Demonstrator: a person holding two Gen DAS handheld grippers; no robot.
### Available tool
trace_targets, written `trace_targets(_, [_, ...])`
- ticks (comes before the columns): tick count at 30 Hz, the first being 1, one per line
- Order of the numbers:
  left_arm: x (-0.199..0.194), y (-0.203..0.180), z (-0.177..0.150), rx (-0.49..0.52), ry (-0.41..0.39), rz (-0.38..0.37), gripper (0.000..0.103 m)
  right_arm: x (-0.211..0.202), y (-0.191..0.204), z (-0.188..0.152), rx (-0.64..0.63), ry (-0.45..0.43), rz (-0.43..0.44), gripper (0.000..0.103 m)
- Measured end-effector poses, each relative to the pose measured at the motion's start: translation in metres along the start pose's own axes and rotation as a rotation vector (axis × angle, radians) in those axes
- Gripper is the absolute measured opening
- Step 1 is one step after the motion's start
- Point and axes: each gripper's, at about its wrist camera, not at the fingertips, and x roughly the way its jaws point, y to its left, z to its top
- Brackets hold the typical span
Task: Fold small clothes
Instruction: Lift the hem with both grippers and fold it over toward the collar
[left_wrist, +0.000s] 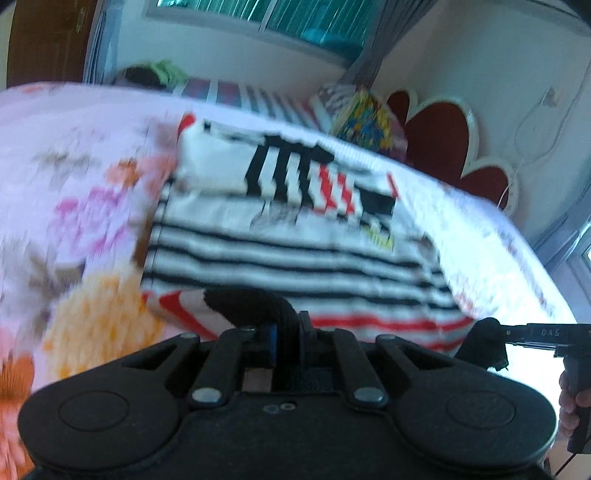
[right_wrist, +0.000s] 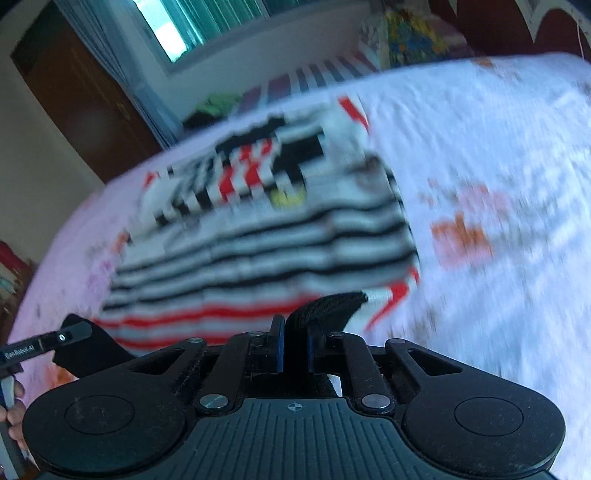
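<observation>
Gripping the near hem of the striped shirt (left_wrist: 295, 254) with both grippers: left gripper (left_wrist: 284, 325) jaws shut on its left corner, right gripper (right_wrist: 295, 332) jaws shut on its right corner. Shirt spread on the flowered bed (left_wrist: 92, 206), all blurry.

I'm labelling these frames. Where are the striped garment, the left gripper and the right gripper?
striped garment (left_wrist: 295, 254), left wrist view, black-striped middle.
left gripper (left_wrist: 286, 328), left wrist view, between fingertips.
right gripper (right_wrist: 295, 332), right wrist view, between fingertips.
</observation>
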Motion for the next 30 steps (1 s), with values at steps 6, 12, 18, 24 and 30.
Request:
trace_targets(6, [0.021, -0.002, 0.046, -0.012, -0.085, -0.016, 0.009, 0.016, 0.005, 0.056, -0.009, -0.093, 0.024, 0.011])
trace_targets(12, [0.056, 0.006, 0.100, -0.066, -0.170, -0.013, 0.009, 0.055, -0.006, 0.116, 0.055, -0.167, 0.039, 0.010])
trace_targets(18, [0.111, 0.019, 0.148, -0.113, -0.204, 0.018, 0.009, 0.107, -0.028, 0.181, 0.131, -0.191, 0.050, 0.010])
trace_targets(24, [0.171, 0.029, 0.186, -0.125, -0.174, 0.064, 0.009, 0.168, -0.040, 0.228, 0.158, -0.147, 0.041, 0.010])
trace_targets(30, [0.213, 0.064, 0.205, -0.291, -0.090, 0.109, 0.016, 0.211, -0.069, 0.255, 0.276, -0.109, 0.005, 0.011])
